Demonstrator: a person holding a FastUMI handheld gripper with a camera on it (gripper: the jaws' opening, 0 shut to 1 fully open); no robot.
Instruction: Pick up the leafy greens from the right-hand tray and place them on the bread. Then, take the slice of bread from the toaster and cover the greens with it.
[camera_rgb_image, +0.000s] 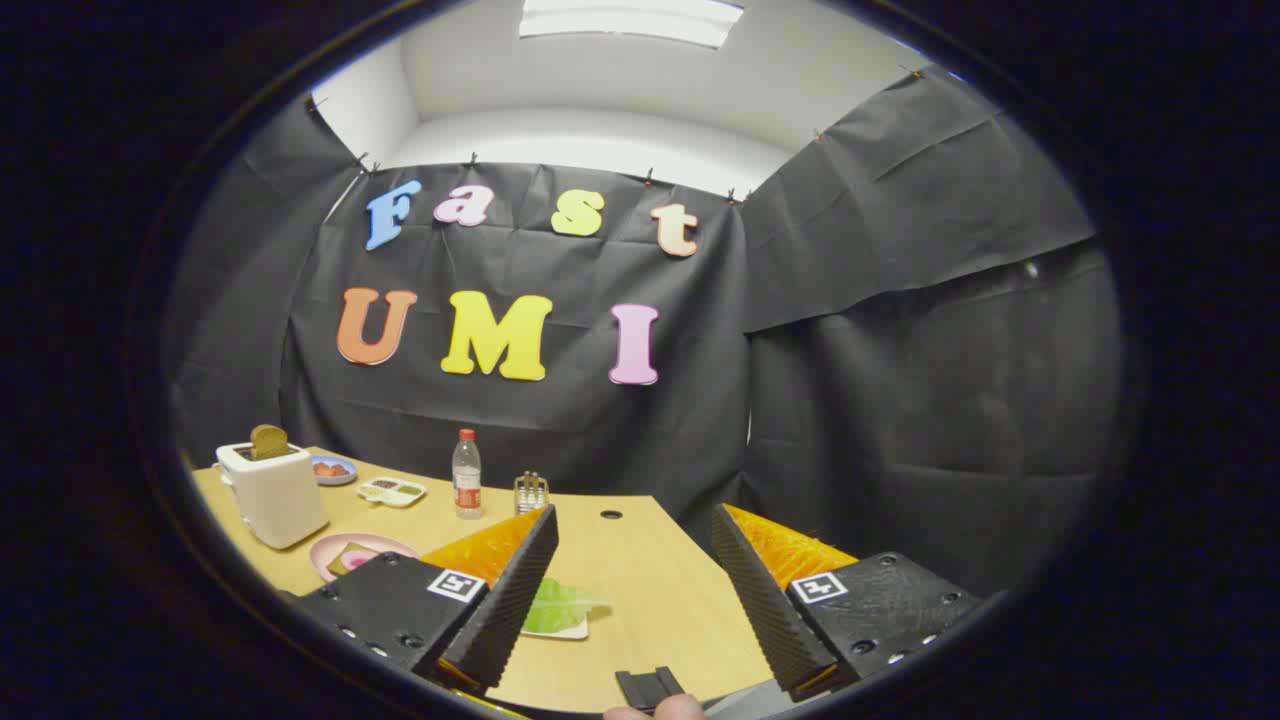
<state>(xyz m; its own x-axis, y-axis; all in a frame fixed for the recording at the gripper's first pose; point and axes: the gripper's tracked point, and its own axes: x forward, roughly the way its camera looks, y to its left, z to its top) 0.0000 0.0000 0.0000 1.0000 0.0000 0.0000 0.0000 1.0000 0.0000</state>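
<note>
greens (556, 604) lie beside parted gripper's (633, 590) left finger.

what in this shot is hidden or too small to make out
- Leafy greens, gripper view: near part hidden behind one finger of the open tongs; their tray shows only as an edge.
- Pink plate beside the toaster: partly behind the tongs' body, so what lies on it is unclear.
- Bread slice: lower part sunk in the toaster slot.
- Small dishes beyond the toaster: contents too small to tell.

bare tabletop (650, 570) ahead, toaster (275, 495) leftward
</note>
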